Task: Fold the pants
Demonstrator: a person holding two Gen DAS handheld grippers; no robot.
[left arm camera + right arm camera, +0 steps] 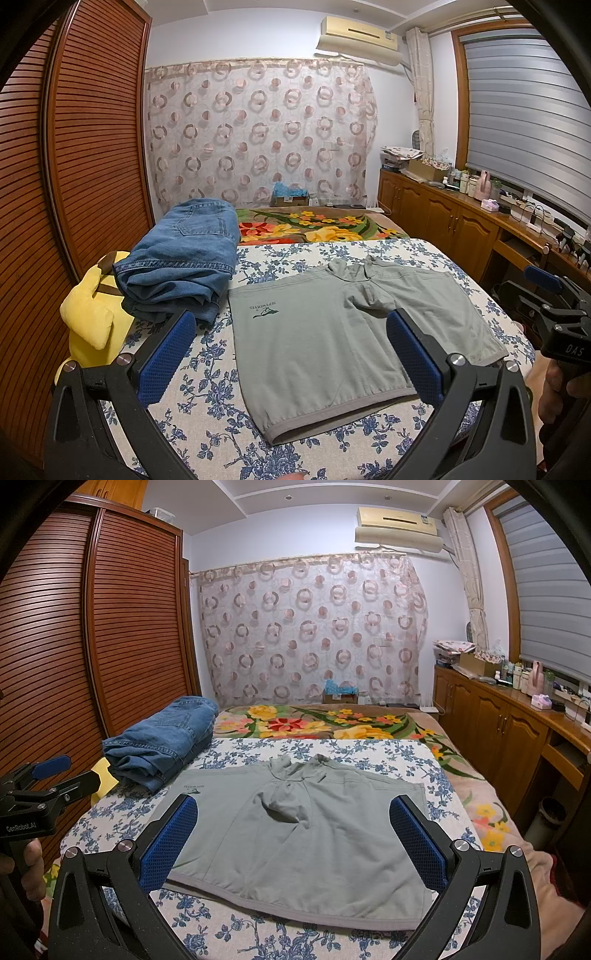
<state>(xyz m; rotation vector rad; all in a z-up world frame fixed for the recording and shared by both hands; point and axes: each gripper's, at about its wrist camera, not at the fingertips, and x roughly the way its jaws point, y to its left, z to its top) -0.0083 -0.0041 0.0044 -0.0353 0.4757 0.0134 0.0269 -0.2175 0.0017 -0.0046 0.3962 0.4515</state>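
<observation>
Grey-green shorts (332,343) lie spread flat, crotch slightly bunched.

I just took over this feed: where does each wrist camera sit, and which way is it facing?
Left wrist: above the bed's near edge, facing the curtain wall; open left gripper over the grey shorts' left half, right gripper at the side.
Right wrist: further right, same heading; open right gripper, left gripper at the side.
Shared: shorts, folded jeans.

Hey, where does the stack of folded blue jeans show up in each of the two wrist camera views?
Left wrist view: the folded blue jeans lie left of centre, beside the grey shorts' left edge, partly over a yellow plush toy.
Right wrist view: the jeans sit at left, beyond the shorts' far-left corner.
Shared landmark: the air conditioner on the far wall.
</observation>
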